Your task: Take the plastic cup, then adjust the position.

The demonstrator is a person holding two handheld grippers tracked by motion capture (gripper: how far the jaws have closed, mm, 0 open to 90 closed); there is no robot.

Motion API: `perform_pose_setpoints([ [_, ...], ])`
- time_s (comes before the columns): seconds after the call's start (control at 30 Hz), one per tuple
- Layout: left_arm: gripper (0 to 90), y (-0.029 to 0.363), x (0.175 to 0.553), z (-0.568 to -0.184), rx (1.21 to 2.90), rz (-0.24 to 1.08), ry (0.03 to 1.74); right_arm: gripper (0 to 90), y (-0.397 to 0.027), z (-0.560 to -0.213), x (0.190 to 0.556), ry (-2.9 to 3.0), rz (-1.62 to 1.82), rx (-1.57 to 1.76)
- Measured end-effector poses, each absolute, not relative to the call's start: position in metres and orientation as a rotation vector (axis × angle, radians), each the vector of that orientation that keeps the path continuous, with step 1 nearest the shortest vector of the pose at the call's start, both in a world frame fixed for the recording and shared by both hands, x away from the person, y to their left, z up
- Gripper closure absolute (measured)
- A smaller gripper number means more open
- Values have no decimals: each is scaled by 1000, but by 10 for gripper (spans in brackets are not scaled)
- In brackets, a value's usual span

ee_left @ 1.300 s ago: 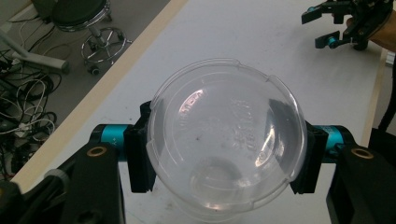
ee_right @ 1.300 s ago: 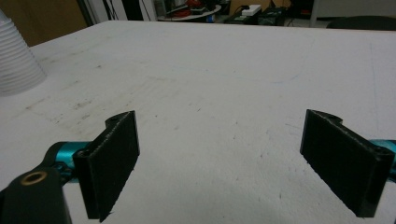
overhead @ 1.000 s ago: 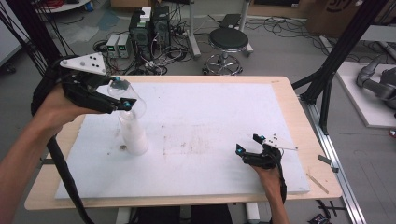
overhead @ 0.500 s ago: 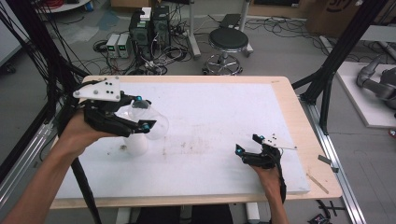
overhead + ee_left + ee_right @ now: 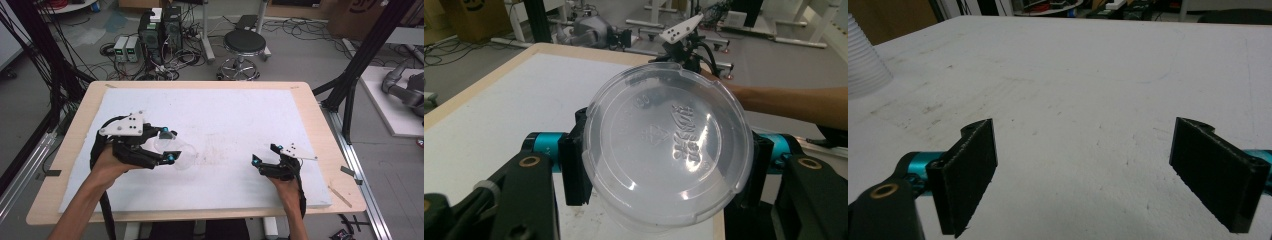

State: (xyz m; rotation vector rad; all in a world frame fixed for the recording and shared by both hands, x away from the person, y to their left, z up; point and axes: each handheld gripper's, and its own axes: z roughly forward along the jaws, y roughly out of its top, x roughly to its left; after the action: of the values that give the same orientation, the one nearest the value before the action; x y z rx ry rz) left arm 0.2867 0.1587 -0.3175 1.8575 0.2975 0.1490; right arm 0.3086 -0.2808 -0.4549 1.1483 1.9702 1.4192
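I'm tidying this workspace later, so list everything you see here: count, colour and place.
Clear plastic container: one, see-through, held sideways between the left gripper's jaws, low over the table's left part.
Foam board: one, white, covering the table.
Table: one, light wood.
Stool: one, black seat, on the floor beyond the table.
Electronics boxes: several, dark and pale, on the floor with cables.
Left gripper: black with teal, shut on the container.
Right gripper: black with teal, jaws open, resting at the table's right.
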Motion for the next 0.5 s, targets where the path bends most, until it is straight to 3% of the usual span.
perform_pose_setpoints([
  [0.5,398,157,281,-333,1845,176,307,117,-282,-455,309,1976,1437,1141],
])
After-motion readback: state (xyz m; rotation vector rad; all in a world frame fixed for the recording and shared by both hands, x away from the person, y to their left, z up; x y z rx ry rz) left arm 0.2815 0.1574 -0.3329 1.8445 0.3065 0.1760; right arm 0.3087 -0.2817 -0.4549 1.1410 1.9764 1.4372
